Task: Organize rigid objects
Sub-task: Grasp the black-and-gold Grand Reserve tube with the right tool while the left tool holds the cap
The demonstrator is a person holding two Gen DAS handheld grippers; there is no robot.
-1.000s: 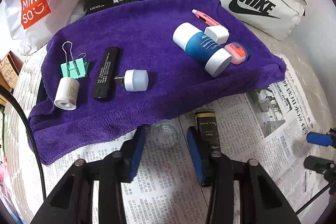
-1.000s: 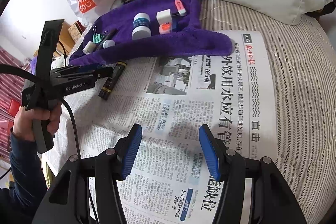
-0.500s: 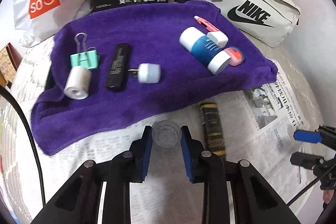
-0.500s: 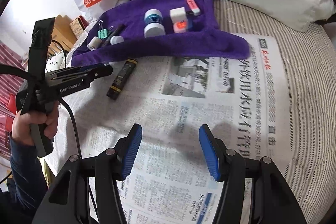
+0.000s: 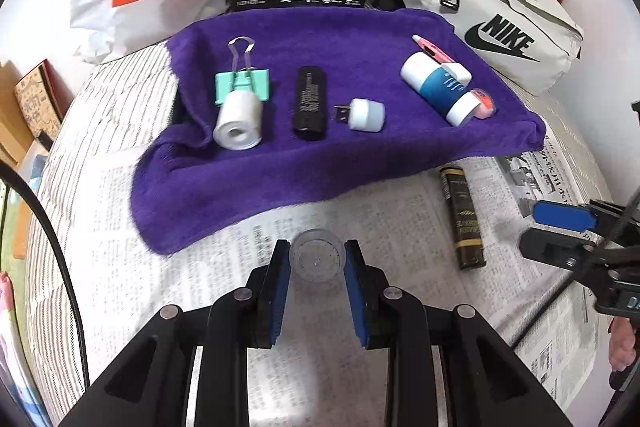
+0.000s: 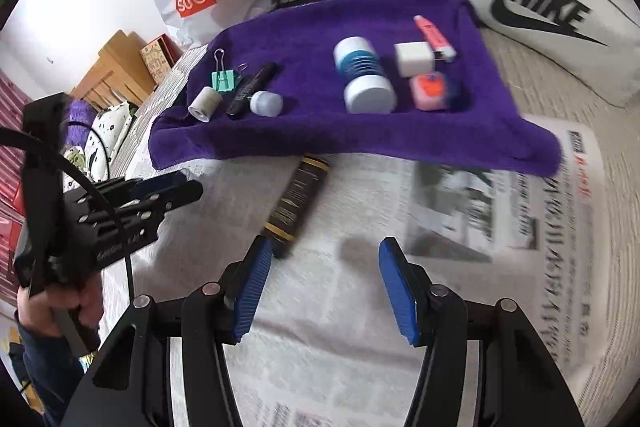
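In the lower centre of the left wrist view, a clear round cap (image 5: 316, 261) is pinched between the pads of the left gripper (image 5: 316, 263), above the newspaper (image 5: 200, 247). It should be carried level to a bare part of the purple towel (image 5: 280, 171) and released gently. The right gripper (image 6: 326, 283) is held wide open and empty, near the dark tube (image 6: 298, 201).

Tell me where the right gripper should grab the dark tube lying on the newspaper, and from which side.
Grip the dark tube mid-body, across its narrow width, coming from above. It lies flat on the newspaper, slanted, so the fingers should turn to straddle its long axis. The right gripper is open, with the tube's near end by its left fingertip.
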